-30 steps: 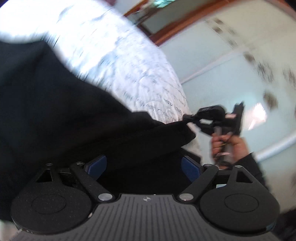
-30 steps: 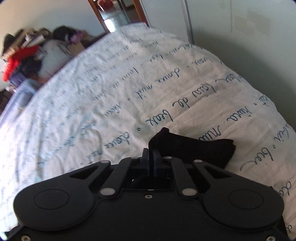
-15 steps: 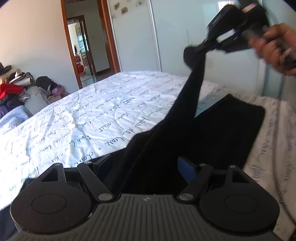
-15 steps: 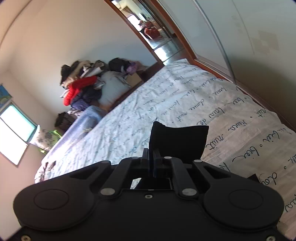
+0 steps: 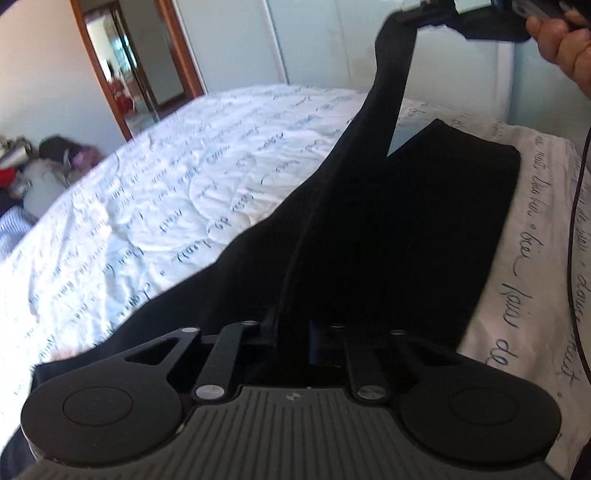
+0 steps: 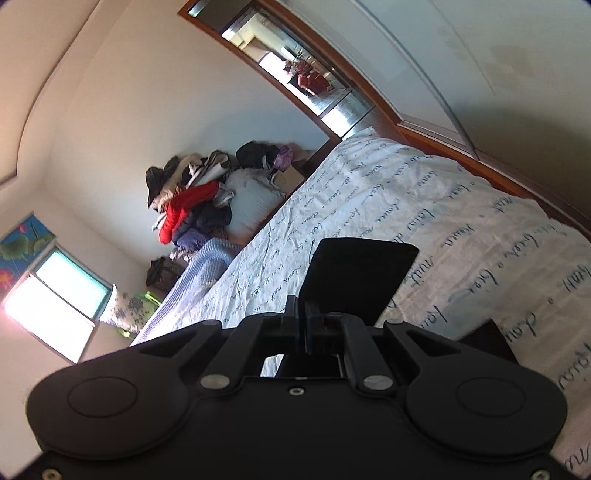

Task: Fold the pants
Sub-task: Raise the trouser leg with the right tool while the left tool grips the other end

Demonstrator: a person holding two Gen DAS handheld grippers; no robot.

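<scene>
Black pants [image 5: 424, 221] lie on a white bedsheet with blue script [image 5: 184, 184]. My left gripper [image 5: 293, 332] sits low over the near part of the pants, its jaws closing with a ridge of black cloth pinched between them. One leg [image 5: 388, 92] rises taut to the top right, where my right gripper [image 5: 421, 18] is shut on its end, held by a hand [image 5: 565, 48]. In the right wrist view the right gripper [image 6: 304, 314] is shut, and the black leg end [image 6: 358, 277] sticks out past its fingers above the bedsheet [image 6: 461, 221].
A pile of clothes [image 6: 192, 206] and a blue blanket [image 6: 199, 266] lie at the bed's far side. A wood-framed doorway [image 5: 122, 74] and pale wardrobe doors [image 5: 314, 37] stand behind the bed. A window [image 6: 51, 302] is at the left. A dark cable [image 5: 576, 221] hangs at the right.
My left gripper's jaws went from wide apart to nearly together on the black cloth, and its view rolled level. The right gripper carried the leg end up and away, drawing the leg taut.
</scene>
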